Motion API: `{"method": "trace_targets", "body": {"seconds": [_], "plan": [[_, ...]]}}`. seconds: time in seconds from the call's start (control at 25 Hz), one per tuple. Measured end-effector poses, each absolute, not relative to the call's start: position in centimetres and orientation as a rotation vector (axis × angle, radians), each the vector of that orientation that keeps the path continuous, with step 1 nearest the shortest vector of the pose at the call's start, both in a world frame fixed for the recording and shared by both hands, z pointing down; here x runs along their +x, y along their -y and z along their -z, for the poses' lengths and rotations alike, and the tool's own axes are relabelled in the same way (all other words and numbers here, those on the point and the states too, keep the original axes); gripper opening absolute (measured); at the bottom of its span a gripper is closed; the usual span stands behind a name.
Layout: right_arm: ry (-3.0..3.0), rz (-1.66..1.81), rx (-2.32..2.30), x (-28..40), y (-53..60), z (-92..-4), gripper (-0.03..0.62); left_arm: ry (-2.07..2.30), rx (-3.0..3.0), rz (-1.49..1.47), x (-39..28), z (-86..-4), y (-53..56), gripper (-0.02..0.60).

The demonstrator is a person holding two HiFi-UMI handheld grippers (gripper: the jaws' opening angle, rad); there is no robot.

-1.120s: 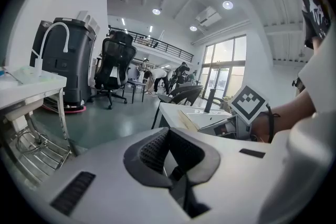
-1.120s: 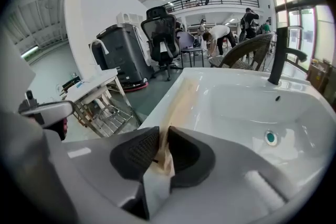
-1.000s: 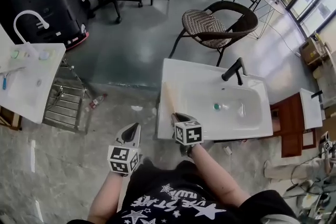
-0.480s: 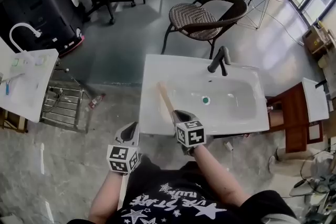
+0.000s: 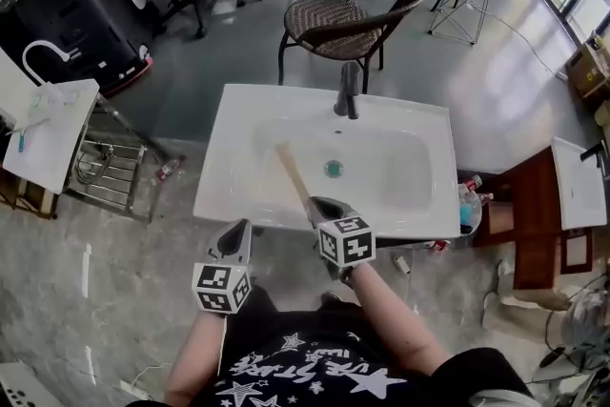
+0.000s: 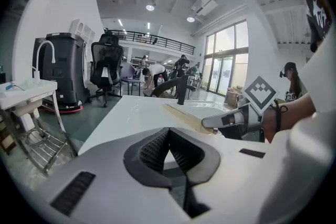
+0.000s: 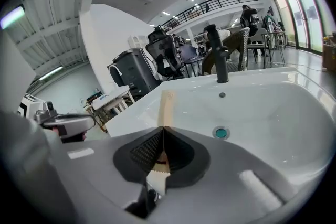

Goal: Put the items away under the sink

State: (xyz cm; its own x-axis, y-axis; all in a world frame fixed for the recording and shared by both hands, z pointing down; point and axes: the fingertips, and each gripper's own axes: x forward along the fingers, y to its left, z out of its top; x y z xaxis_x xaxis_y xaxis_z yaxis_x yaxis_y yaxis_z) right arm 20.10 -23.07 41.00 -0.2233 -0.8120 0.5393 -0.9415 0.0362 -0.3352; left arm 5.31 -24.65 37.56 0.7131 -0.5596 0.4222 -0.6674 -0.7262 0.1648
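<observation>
My right gripper (image 5: pixel 320 206) is shut on the near end of a light wooden stick (image 5: pixel 292 172). The stick slants up and away over the front rim of a white sink (image 5: pixel 226 134) and into its basin. In the right gripper view the stick (image 7: pixel 167 105) runs out from between the closed jaws toward the black faucet (image 7: pixel 220 62), with the green drain (image 7: pixel 221 132) to its right. My left gripper (image 5: pixel 237 241) hangs shut and empty just left of the sink's front edge. Its own view shows the jaws (image 6: pixel 169 145) closed, and the right gripper (image 6: pixel 231 119) with the stick (image 6: pixel 184 114).
A wicker chair (image 5: pixel 334 14) stands behind the sink. Bottles (image 5: pixel 466 203) sit on the floor at the sink's right, beside a brown wooden cabinet (image 5: pixel 519 214). A second white sink (image 5: pixel 48 133) and a metal rack (image 5: pixel 110 172) stand at the left.
The sink has slid left and toward the middle of the head view, so I now face its front squarely. Both grippers keep their places and the stick stays held.
</observation>
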Motion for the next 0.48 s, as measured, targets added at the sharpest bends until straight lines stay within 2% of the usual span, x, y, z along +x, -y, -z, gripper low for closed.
{"method": "trace_targets", "body": {"seconds": [0.48], "plan": [[2.343, -0.870, 1.602, 23.4, 13.8, -39.9, 0.006, 1.171, 2.482, -0.439, 9.1, -38.1, 13.7, 0.009]]}}
